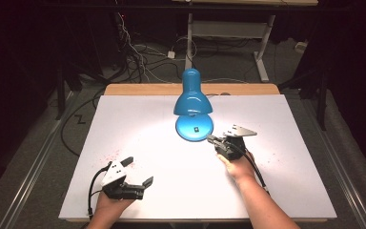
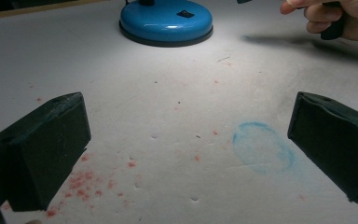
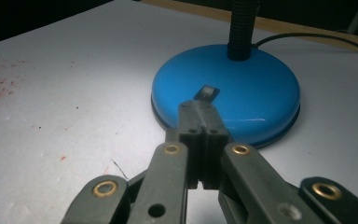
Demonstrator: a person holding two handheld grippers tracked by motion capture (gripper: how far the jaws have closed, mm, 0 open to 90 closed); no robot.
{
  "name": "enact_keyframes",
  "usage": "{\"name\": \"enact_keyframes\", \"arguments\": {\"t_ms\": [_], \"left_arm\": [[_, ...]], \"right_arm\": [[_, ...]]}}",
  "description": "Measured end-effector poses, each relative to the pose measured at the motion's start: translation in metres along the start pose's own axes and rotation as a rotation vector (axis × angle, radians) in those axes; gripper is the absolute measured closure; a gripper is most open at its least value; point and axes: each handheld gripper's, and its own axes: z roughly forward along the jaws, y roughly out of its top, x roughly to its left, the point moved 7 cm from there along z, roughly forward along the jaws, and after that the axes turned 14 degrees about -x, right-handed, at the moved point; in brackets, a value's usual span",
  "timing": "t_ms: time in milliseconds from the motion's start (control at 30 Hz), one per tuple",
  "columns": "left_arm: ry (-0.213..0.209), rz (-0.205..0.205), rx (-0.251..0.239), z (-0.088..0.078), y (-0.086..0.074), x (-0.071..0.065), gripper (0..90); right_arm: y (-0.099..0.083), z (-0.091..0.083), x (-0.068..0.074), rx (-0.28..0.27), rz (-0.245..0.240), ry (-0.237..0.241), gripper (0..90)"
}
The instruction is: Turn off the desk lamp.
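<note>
In the high view the lamp's shade (image 1: 193, 98) hides the neck and the back of the blue base (image 1: 194, 127). The left gripper view's top edge cuts off the base and the person's right hand (image 2: 335, 18). In the right gripper view the flexible neck (image 3: 241, 29) runs out of frame, and the rocker switch (image 3: 206, 93) is partly covered by the closed jaw tips, contact unclear.

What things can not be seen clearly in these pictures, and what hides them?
- Lamp bulb: high view, hidden inside the blue shade.
- Switch position: right gripper view, too small, partly behind the shut right hand-held gripper.
- Lamp neck: right gripper view, cut off by the top edge.
- Lamp base: left gripper view, cut off by the top edge.
</note>
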Motion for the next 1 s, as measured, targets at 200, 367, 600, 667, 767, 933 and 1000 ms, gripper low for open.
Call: {"name": "enact_keyframes", "arguments": {"t_ms": [200,367,600,667,767,933,1000], "left_arm": [[-0.004,0.002,0.001,0.0,0.0,0.0,0.0],[-0.01,0.005,-0.002,0.0,0.0,-0.001,0.0],[-0.014,0.002,-0.002,0.0,0.0,-0.001,0.0],[-0.015,0.003,-0.002,0.0,0.0,-0.001,0.0],[-0.014,0.003,-0.002,-0.001,0.0,-0.001,0.0],[-0.014,0.002,-0.004,-0.001,0.0,-0.001,0.0],[-0.013,0.002,-0.006,-0.001,0.0,-0.001,0.0]], "right_arm": [[0.0,0.01,-0.006,-0.003,0.027,-0.007,90.0],[0.003,0.02,-0.01,-0.009,0.059,-0.005,90.0],[0.007,0.036,-0.012,-0.005,0.054,-0.006,90.0],[0.006,0.04,-0.011,0.006,0.057,-0.004,90.0],[0.006,0.047,-0.011,0.012,0.057,-0.005,90.0],[0.007,0.056,-0.011,0.016,0.056,-0.006,90.0],[0.007,0.059,-0.011,0.017,0.061,-0.006,90.0]]}}
